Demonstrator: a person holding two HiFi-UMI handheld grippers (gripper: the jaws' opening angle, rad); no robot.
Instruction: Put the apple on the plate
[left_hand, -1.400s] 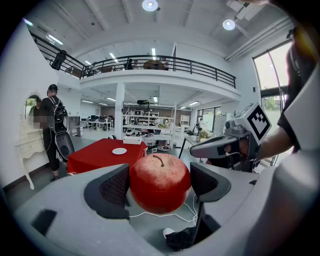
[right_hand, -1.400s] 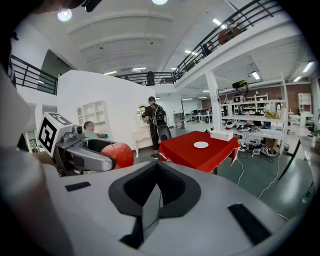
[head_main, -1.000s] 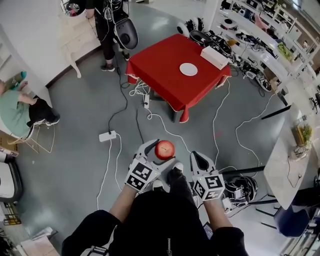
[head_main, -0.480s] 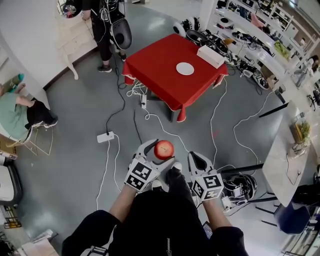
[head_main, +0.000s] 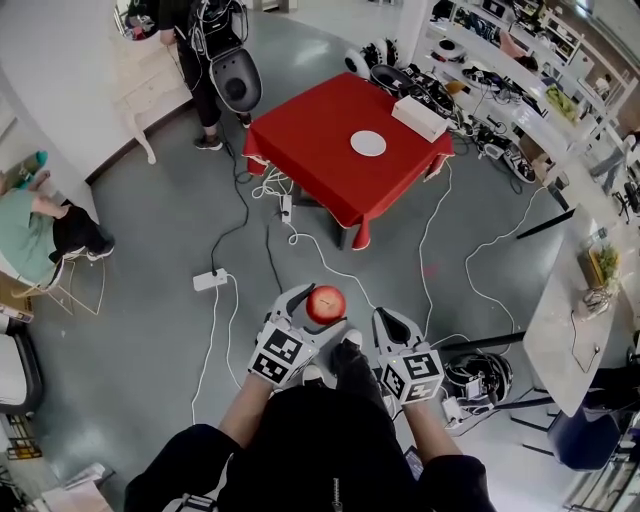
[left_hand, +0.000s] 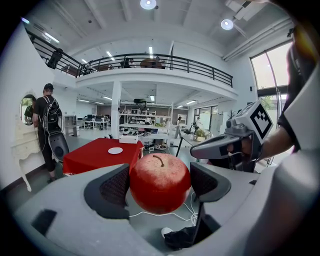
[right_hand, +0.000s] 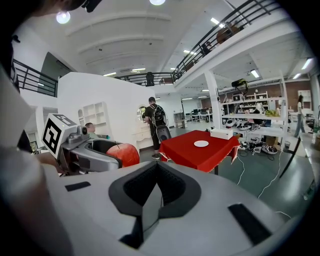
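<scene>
Left tongs (head_main: 316, 310) still clamp the apple (left_hand: 160, 182). Right tongs (right_hand: 155, 192) are closed, empty. The red table (head_main: 310, 150) and plate (head_main: 368, 143) edge slightly nearer but remain well apart, so the carry goes on.

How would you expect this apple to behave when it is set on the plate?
The apple looks round and smooth, so it may roll on the flat plate. It seems firm: the left gripper clamps it without visible denting, so it probably will not deform.

Bright ceiling lights, sharp, fisheye edges
</scene>
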